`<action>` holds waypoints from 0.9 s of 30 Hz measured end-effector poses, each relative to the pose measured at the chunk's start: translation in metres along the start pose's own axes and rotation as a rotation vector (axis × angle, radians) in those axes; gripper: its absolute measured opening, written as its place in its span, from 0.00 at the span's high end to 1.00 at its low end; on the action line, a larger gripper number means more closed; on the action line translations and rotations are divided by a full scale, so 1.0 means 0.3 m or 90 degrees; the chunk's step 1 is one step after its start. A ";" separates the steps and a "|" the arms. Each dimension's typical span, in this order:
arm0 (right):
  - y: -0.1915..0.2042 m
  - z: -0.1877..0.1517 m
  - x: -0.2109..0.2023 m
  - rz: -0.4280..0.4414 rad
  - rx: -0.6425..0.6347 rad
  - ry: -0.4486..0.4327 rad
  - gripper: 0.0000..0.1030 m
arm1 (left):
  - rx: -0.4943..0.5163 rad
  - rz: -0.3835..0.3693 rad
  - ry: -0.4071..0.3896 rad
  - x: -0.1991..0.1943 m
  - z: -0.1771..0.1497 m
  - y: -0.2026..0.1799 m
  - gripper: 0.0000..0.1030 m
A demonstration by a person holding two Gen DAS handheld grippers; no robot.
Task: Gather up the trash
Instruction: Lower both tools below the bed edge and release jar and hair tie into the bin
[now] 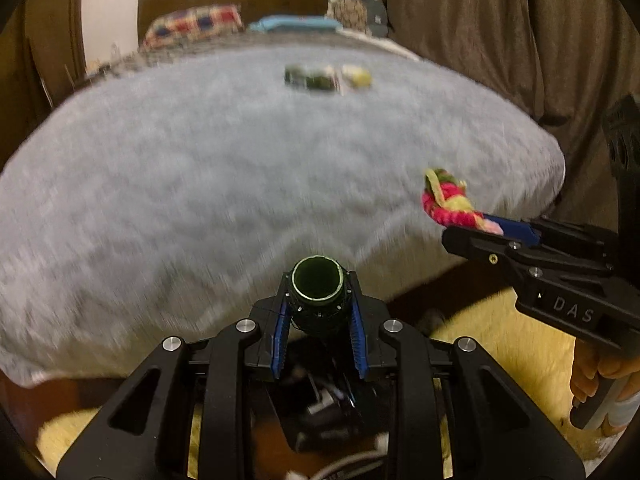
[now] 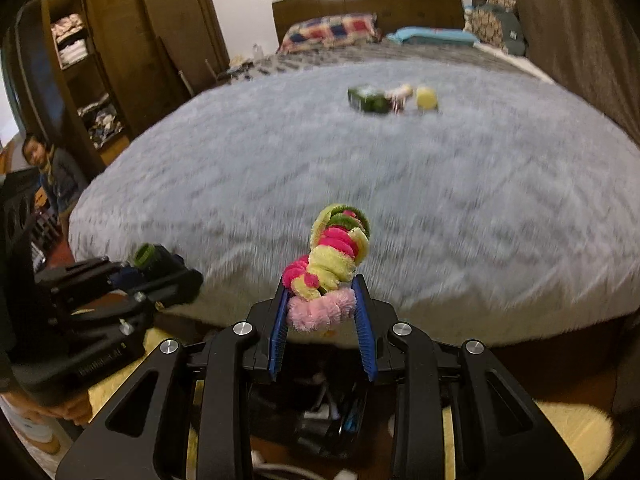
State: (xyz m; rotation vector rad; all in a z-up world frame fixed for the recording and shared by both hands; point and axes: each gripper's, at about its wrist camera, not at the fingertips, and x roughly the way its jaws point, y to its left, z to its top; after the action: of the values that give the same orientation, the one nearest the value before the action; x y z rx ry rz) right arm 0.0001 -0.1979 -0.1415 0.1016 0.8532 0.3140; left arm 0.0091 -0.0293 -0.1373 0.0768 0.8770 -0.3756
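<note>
Grey-blanketed bed (image 2: 360, 168) – wooden headboard (image 2: 368, 4), brown curtains (image 2: 568, 40).

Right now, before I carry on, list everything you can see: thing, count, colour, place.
Tube-shaped piece: one, dark with a green rim, clamped in the left gripper.
Fuzzy twisted bundle: one, pink, magenta, yellow and green, clamped in the right gripper.
Packet: one, dark green, far on the blanket; blurred.
Small item: one, pale pinkish, beside the packet; too blurred to name.
Round item: one, yellow, just right of those.
Blanket: one, grey, fluffy, covering the bed.
Pillows: one checked red-blue-yellow, one blue, at the headboard.
Wardrobe: one, brown, left, with folded clothes.
Bystander: one, left edge.
Left gripper: black, blue pads.
Right gripper: black, blue pads.
</note>
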 end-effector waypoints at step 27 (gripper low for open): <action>-0.078 -0.380 0.514 0.019 0.087 0.322 0.69 | -0.055 -0.030 0.290 0.483 -0.363 0.068 0.76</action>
State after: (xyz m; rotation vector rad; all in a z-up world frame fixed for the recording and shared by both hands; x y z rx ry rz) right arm 0.0144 -0.1760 -0.3329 0.1663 1.3759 0.3132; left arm 0.0201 -0.0285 -0.3195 0.0640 1.3464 -0.3694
